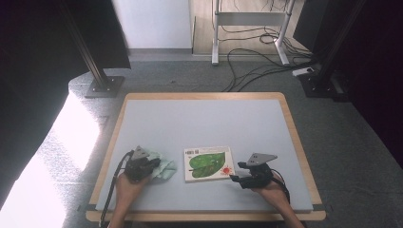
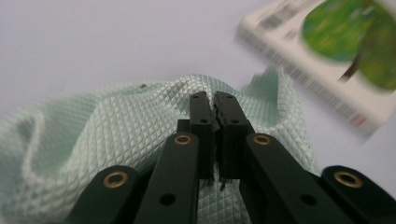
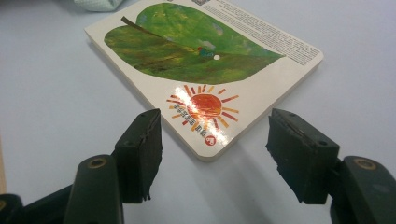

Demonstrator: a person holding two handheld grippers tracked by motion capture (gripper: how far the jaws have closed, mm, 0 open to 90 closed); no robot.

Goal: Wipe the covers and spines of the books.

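Here, the crumpled mint-green waffle-weave cloth (image 2: pixel 116 135) bunches under the left claw (image 2: pixel 216 100).

1 mint cloth (image 1: pixel 162 167), 1 picture book (image 1: pixel 209 163), 2 grippers: left (image 1: pixel 151 164), right (image 1: pixel 236 172); all on 1 bench (image 1: pixel 204 116).

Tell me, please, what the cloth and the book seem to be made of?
The cloth looks like soft woven fabric, pale green and matt: a fine diamond weave shows, and it folds loosely. The book seems thick cardboard with a glossy printed cover: its edge is thick and white, and light glares on the sun picture.
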